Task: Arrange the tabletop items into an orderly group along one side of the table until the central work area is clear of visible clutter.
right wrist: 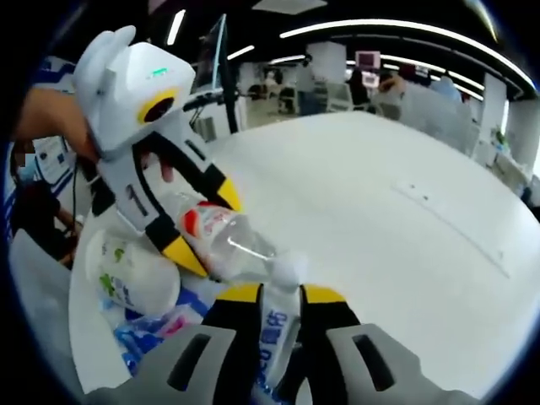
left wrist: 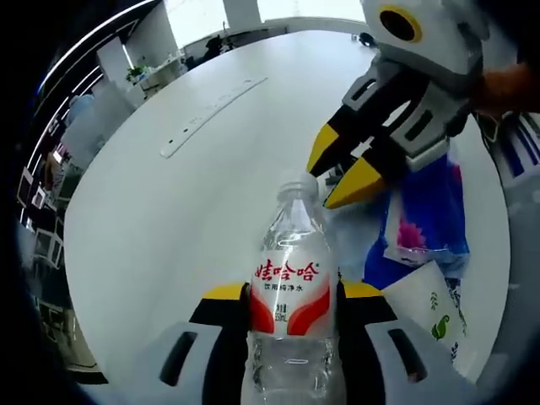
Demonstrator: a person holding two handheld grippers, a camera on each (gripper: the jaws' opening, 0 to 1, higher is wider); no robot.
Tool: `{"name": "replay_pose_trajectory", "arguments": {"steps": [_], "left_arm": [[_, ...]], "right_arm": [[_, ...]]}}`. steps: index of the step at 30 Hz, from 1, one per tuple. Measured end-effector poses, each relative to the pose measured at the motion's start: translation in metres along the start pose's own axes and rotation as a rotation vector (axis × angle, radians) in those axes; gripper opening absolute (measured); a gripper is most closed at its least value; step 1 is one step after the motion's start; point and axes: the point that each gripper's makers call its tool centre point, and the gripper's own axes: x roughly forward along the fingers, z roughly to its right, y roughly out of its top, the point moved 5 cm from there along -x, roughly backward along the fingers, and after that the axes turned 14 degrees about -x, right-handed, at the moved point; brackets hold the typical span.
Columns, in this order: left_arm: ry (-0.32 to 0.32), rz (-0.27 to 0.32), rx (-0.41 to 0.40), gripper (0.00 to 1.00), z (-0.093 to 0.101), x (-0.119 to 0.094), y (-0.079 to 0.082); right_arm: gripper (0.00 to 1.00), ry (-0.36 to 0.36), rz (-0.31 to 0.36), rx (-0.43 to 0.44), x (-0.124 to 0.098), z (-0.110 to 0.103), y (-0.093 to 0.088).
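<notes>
**Two items held, both bound for the side group**

Two hand-held grippers are loaded. Your left hand-held gripper (left wrist: 291, 295), at the bottom centre of the left gripper view, is closed on a clear water bottle (left wrist: 291, 295) with a red-and-white label. Your right hand-held gripper (right wrist: 274, 325), at the bottom centre of the right gripper view, is closed on a blue-printed packet (right wrist: 274, 333), seemingly tissues. A white paper cup (right wrist: 126, 274) with green leaf print sits at lower left, beside more blue packets (right wrist: 148, 337) near the edge of the white surface (right wrist: 380, 219). Set the bottle upright just beside the cup, base flat before you release. Keep the two grippers apart, since the bottle cap nearly meets the right jaws.
</notes>
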Motion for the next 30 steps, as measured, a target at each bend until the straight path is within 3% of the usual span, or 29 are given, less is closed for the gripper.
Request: {"name": "replay_pose_trajectory", "arguments": {"steps": [14,30], "left_arm": [[-0.006,-0.04,-0.012,0.39,0.001,0.003,0.0],[-0.011,0.091,-0.089,0.36,0.004,0.001,0.007]], "right_arm": [[0.11,-0.021,-0.022,-0.014,0.008,0.003,-0.003],[0.09,-0.077,-0.001,-0.032,-0.002,0.012,0.001]]}}
